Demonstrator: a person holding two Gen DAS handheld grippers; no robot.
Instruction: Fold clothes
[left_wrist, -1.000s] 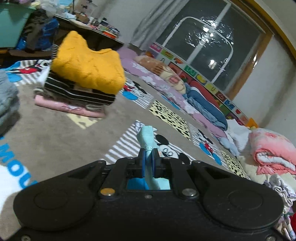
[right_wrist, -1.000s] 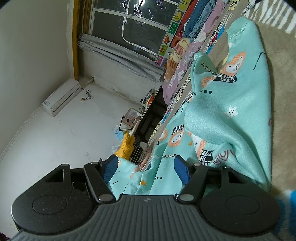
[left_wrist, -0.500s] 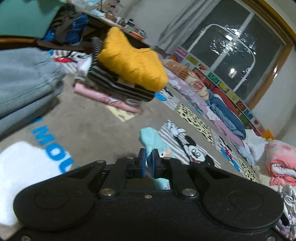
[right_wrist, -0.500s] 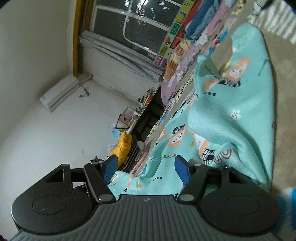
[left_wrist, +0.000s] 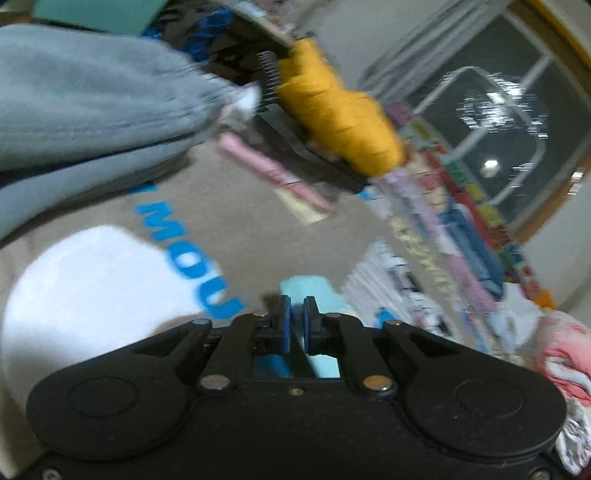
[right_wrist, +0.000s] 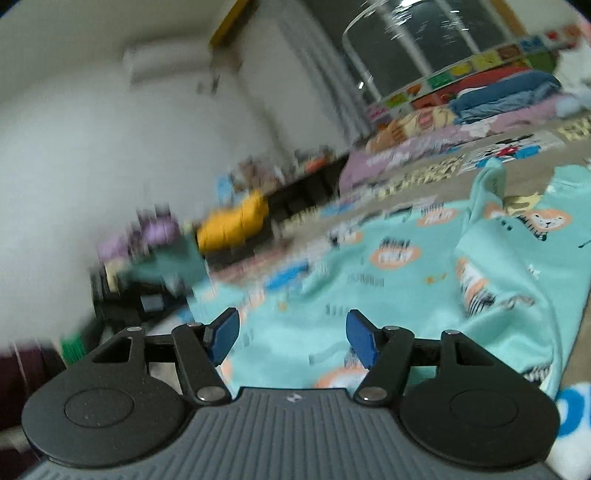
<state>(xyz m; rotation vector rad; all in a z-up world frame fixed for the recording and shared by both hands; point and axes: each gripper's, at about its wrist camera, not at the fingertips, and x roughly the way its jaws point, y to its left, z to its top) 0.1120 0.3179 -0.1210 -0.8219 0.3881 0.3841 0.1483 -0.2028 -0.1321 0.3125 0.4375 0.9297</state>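
The left gripper (left_wrist: 295, 317) pinches 1 end of the mint top (right_wrist: 424, 280) between near-shut jaws, the right gripper (right_wrist: 291, 336) hangs spread over its near hem, and the cloth runs away across the rug (left_wrist: 229, 221).

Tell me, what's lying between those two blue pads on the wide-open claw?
In the right wrist view, the teal printed garment spreads under the gap of the open right gripper; nothing is pinched there.
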